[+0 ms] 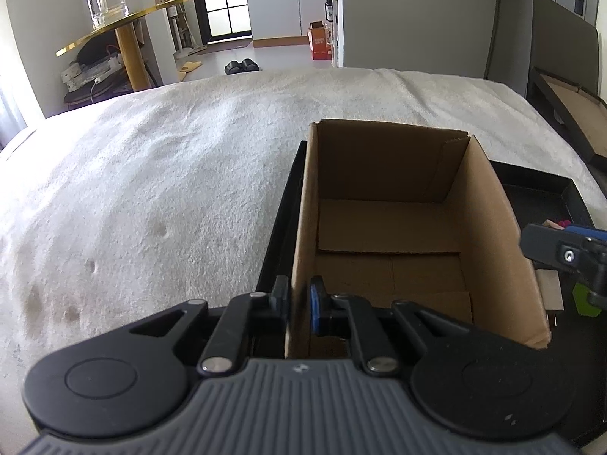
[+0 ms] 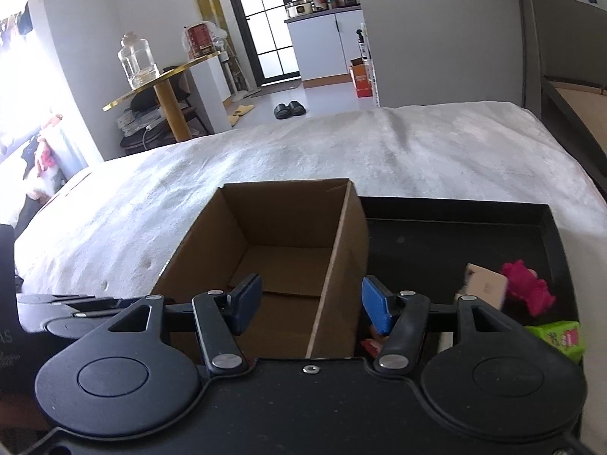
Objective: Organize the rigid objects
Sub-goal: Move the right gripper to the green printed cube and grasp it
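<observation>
Your left claw (image 1: 297, 299) is clamped on the near left wall of the box (image 1: 383, 204), a plain brown cardboard carton, upright, open-topped and bare inside, its bottom flaps folded flat. The box stands in a black tray (image 2: 455, 223). Your right claw (image 2: 311, 303) straddles the box's right wall without touching it. Just right of that claw, on the tray floor, lie a pink toy (image 2: 529, 288), a beige block (image 2: 483, 284) tilted against it, and a green pack (image 2: 561, 337) nearest you.
</observation>
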